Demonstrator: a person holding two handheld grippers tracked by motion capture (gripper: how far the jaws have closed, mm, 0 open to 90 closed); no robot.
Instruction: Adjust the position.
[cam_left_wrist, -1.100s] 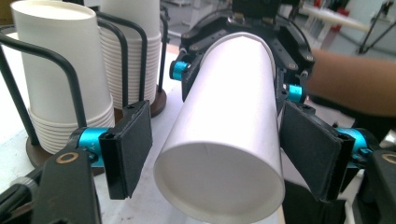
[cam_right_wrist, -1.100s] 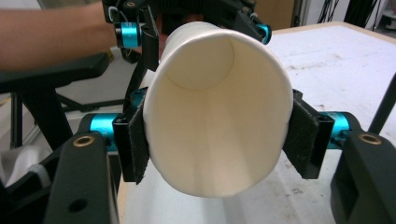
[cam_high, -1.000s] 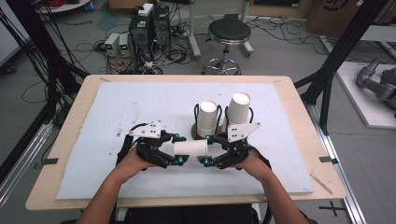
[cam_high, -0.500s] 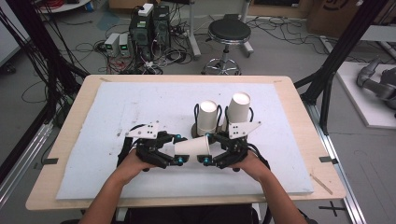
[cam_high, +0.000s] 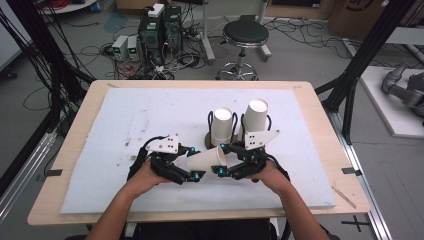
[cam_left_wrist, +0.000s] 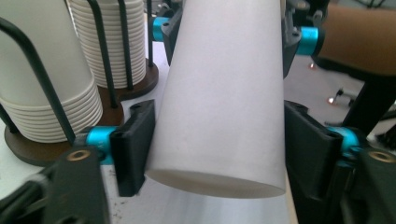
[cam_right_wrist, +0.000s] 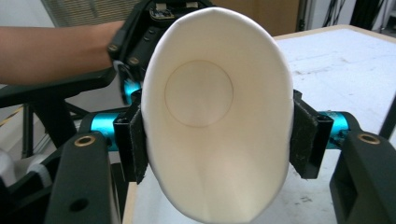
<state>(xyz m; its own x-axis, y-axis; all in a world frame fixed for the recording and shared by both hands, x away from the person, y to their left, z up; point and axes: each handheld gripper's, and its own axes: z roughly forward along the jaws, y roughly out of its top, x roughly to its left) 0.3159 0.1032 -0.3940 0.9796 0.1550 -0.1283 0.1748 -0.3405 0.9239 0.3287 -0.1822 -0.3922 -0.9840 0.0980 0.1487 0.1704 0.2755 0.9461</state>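
A white paper cup (cam_high: 207, 159) lies on its side in the air between my two grippers, low over the white mat (cam_high: 125, 120). My left gripper (cam_high: 195, 162) holds the narrow base end, and in the left gripper view its pads (cam_left_wrist: 135, 144) sit against both sides of the cup (cam_left_wrist: 219, 93). Its jaws have just been opening, with the cup still between them. My right gripper (cam_high: 221, 160) is shut on the rim end. In the right gripper view its pads (cam_right_wrist: 135, 140) squeeze the cup's mouth (cam_right_wrist: 215, 116) into an oval, and these jaws have just been closing.
Two stacks of upside-down paper cups (cam_high: 222, 127) (cam_high: 255, 117) stand in black wire holders just behind the grippers, also seen in the left gripper view as stacks (cam_left_wrist: 42, 93) (cam_left_wrist: 116, 46). The mat spreads wide to the left. A stool (cam_high: 245, 35) stands beyond the table.
The cup lay level between the grippers a second ago and now slants, its rim end turned slightly up and away. Both hands have barely shifted.
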